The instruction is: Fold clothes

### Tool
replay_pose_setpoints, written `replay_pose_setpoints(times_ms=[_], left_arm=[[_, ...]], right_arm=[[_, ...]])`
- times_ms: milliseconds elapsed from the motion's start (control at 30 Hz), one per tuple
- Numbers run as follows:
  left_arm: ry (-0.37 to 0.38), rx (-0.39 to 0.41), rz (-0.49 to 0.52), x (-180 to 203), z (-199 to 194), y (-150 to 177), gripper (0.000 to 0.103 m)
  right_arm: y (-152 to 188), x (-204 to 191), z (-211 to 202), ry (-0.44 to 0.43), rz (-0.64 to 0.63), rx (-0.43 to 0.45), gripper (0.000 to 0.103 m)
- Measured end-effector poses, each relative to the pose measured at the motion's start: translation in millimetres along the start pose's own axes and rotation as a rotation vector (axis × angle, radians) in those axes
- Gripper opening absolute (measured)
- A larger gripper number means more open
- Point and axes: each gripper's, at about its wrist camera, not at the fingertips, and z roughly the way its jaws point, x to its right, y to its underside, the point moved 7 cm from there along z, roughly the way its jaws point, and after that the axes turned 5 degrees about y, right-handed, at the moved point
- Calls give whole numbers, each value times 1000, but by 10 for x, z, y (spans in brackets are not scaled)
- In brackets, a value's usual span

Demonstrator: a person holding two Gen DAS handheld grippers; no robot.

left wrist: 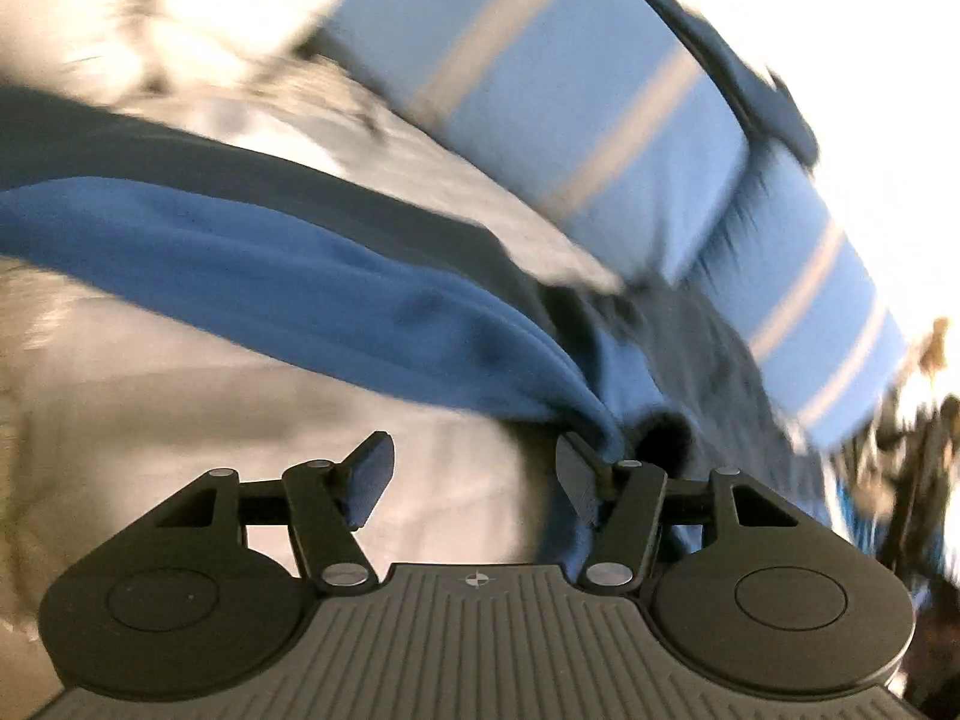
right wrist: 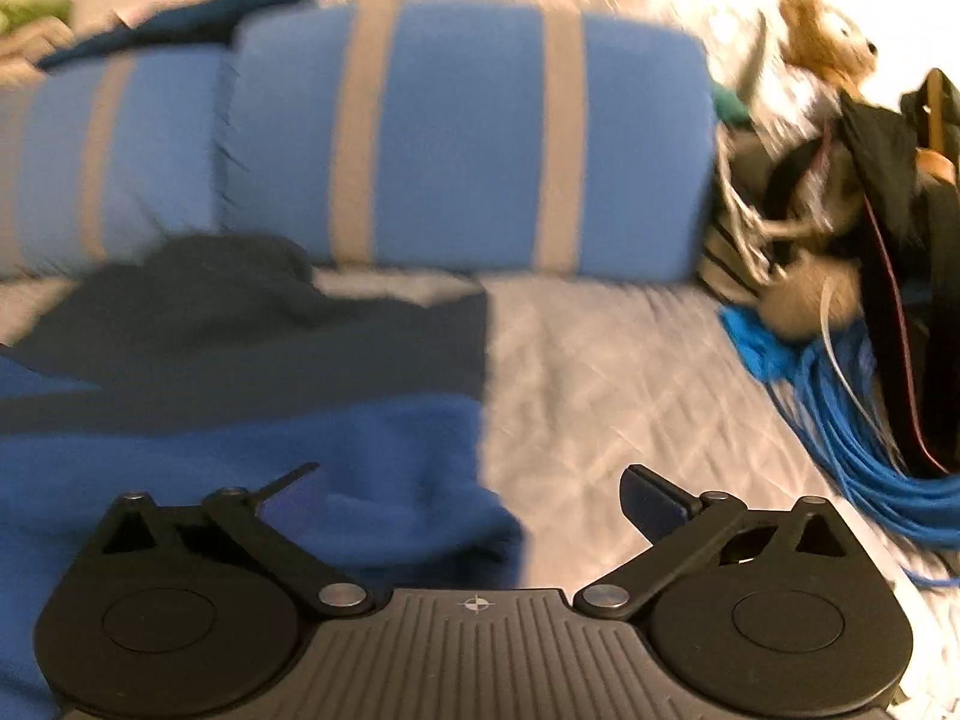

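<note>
We work on a bed (right wrist: 600, 372) with a pale quilted cover, which gives a broad, soft surface for spreading fabric. Across its far side lie the striped blue pillows (right wrist: 468, 138), close behind the working area, so there is little room to lay cloth out further that way.

The blue garment (right wrist: 240, 438), part bright blue and part dark navy, lies rumpled on the bed in front of both tools. In the left wrist view a fold of the garment (left wrist: 288, 276) runs to the outer side of one finger and seems to drape over it, not between the fingers.

At the right edge sits a heap of clutter: a dark bag (right wrist: 900, 240), a bundle of blue cords (right wrist: 840, 438) and a stuffed toy (right wrist: 822, 24). The cords reach onto the bed and could snag a sweeping fold.

The left gripper (left wrist: 474, 474) has its jaws apart, holding nothing. The right gripper (right wrist: 468, 498) also stands wide, with the garment's edge lying loose between its jaws, probably placed to pinch that edge.
</note>
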Motion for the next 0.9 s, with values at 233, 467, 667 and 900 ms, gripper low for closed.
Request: replay_pose_setpoints(times_ms=[233, 467, 667, 900], left_arm=[[-80, 200, -323, -1036, -532, -190, 59], [-80, 471, -678, -2027, -1023, -257, 59], [-71, 553, -761, -2440, -1047, -418, 58], [-146, 530, -689, -2590, -831, -735, 46]], right_arm=[[-37, -601, -623, -303, -69, 31, 103], [234, -1142, -959, -518, -162, 19, 103], [499, -1334, -895, -553, -159, -76, 103], [617, -1382, -807, -540, -151, -132, 103]])
